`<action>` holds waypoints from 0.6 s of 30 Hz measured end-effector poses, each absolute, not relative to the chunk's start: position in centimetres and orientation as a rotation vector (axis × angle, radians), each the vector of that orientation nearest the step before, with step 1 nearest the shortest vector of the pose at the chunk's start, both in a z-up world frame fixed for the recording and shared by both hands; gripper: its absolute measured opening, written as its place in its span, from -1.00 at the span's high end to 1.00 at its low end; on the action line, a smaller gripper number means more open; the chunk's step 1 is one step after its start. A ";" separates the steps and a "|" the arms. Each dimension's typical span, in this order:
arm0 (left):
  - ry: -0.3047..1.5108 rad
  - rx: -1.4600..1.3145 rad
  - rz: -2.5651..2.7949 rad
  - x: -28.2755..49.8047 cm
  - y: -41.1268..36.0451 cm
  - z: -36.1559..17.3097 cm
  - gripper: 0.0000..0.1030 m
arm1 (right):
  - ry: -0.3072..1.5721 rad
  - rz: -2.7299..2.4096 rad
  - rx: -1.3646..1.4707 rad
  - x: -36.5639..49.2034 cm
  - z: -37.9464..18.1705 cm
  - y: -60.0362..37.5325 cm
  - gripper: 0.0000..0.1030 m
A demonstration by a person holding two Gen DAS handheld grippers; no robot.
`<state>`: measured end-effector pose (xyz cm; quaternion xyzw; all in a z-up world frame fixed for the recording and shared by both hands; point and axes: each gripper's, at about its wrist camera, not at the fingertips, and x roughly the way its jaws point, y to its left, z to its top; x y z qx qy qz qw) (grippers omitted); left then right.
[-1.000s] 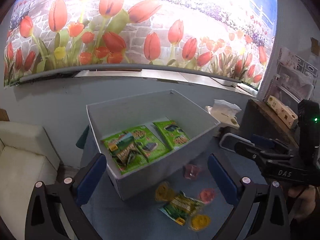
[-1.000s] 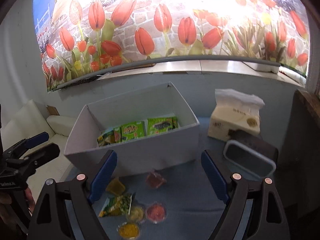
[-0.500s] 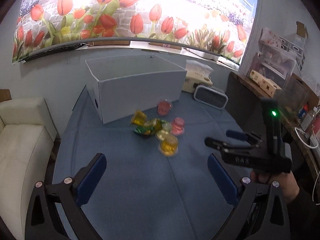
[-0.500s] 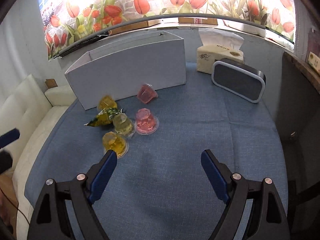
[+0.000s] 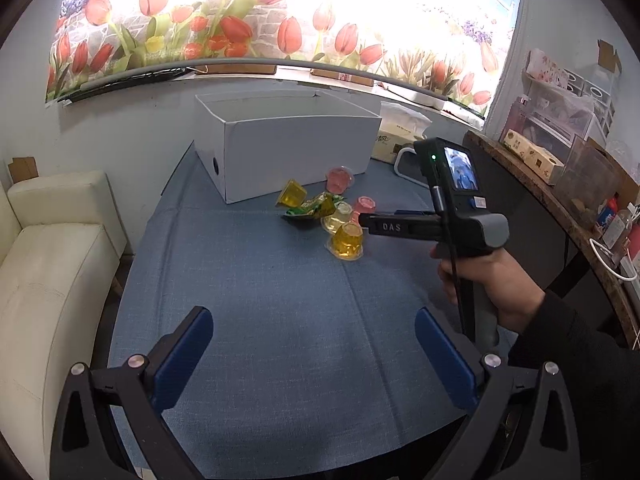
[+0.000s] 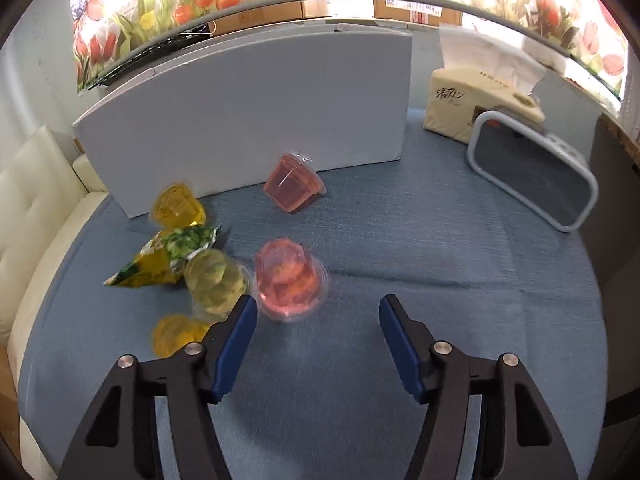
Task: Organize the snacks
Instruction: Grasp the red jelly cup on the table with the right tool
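A white box (image 5: 288,148) (image 6: 248,128) stands at the back of the blue table. In front of it lie a green snack bag (image 6: 168,258) (image 5: 314,208) and several jelly cups: a tipped pink one (image 6: 294,188), a pink one (image 6: 290,280), a pale one (image 6: 216,280), a yellow one by the box (image 6: 178,208) and a yellow one nearest (image 6: 178,334) (image 5: 348,242). My right gripper (image 6: 318,336) is open and empty, low, just right of the nearer pink cup; it also shows in the left wrist view (image 5: 364,220). My left gripper (image 5: 314,348) is open and empty over the near table.
A tissue box (image 6: 476,104) and a grey speaker (image 6: 532,176) stand at the back right. A white sofa (image 5: 44,264) is at the left. A dark side counter with boxes (image 5: 560,184) is at the right. The blue cloth (image 5: 280,300) covers the table.
Both grippers have pulled back from above the box and dropped lower. The right gripper has moved forward and down close to the jelly cups.
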<state>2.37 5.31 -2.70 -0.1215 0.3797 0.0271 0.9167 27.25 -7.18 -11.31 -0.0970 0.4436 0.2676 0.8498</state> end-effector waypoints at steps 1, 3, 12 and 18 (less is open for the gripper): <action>0.785 -0.251 0.054 2.3 5.4 -2.8 -1.00 | 0.931 0.567 -0.206 27.4 -11.4 -7.0 -0.33; 0.792 -0.251 0.053 2.3 5.5 -3.1 -1.00 | 0.932 0.561 -0.209 27.7 -11.6 -6.7 -0.33; 0.797 -0.258 0.047 2.8 5.6 -3.5 -1.00 | 0.951 0.583 -0.177 29.3 -12.0 -5.2 0.12; 0.805 -0.259 0.039 3.4 5.4 -4.0 -1.00 | 0.924 0.591 -0.179 28.7 -12.0 -5.9 0.13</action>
